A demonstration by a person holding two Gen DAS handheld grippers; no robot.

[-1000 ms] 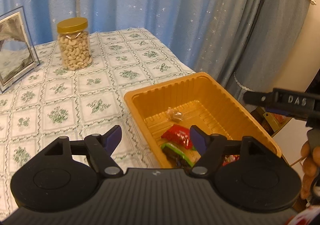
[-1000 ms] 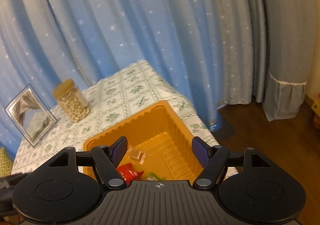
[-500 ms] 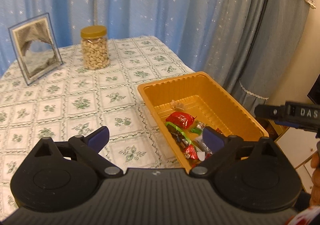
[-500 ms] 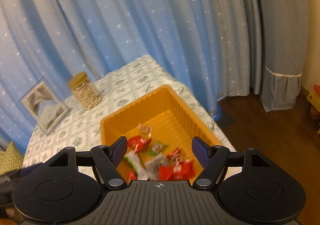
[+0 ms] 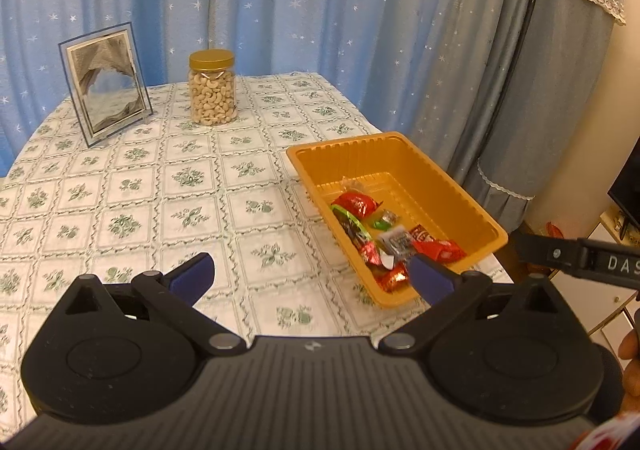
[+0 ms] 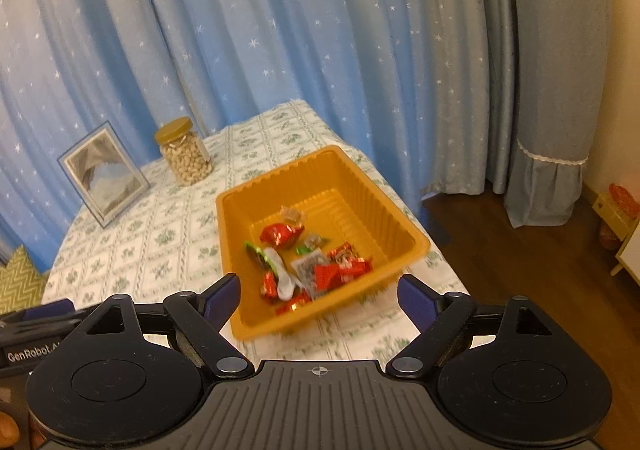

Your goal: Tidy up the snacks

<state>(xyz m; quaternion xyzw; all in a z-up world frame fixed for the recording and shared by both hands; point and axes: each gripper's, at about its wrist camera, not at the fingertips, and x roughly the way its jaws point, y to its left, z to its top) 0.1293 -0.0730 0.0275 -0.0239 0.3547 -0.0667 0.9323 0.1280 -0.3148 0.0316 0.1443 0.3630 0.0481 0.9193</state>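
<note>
An orange plastic tray (image 5: 424, 186) (image 6: 276, 186) sits at the right edge of the table. Several wrapped snacks (image 5: 358, 204) (image 6: 280, 235), mostly red and green, lie loose in its near half. My left gripper (image 5: 310, 276) hovers above the tablecloth, short of the tray's near left corner. Its jaws are opening wide with nothing between them. My right gripper (image 6: 320, 296) hangs above and in front of the tray's near end, its jaws also opening and gripping nothing. Each gripper shows at the edge of the other's view.
A gold-lidded jar of cashews (image 5: 212, 94) (image 6: 186, 158) and a framed picture (image 5: 106, 88) (image 6: 104, 180) stand at the back of the floral tablecloth (image 5: 160, 190). Blue star curtains hang behind. Wooden floor (image 6: 500, 250) drops off right of the table.
Both grippers have drawn back and up from the tray, so more of the table and the whole tray show. Both pairs of jaws have spread wider. More snacks now show in the tray.
</note>
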